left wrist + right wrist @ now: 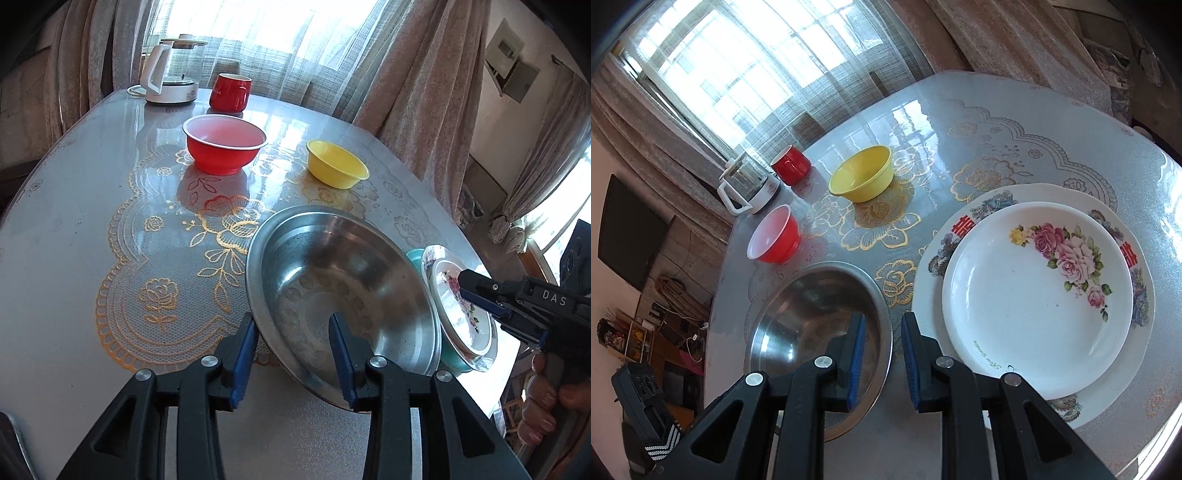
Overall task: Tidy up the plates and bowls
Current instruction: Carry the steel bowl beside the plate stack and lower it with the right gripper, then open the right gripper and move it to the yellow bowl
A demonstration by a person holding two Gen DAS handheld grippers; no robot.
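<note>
The plates are already sitting stacked: the rose plate (1034,295) is resting inside the larger patterned plate (1137,295), which is lying just ahead and to the right of the right tool (882,354). In the left wrist view a teal dish (456,360) is showing under that stack.

The bowls are judged to be the remaining work. The steel bowl (343,291) is standing directly in front of the left tool (293,354) and touching the plate stack. The red bowl (224,147) and the yellow bowl (337,163) are standing apart from each other, well beyond the left tool, not yet nested.

The left tool is pointing steeply down at the desk (74,258). Its jaws are partly open and straddling the near rim of the steel bowl, one pad outside and one inside; neither pad is seen pressing on the rim.

The right tool is also angling down, hovering over the gap between the steel bowl and the plates. Its jaws are standing narrowly apart and holding nothing. The hand (546,402) gripping its handle is showing at the right edge of the left wrist view.

A red mug (229,92) and a kettle (168,74) are standing at the far edge.
</note>
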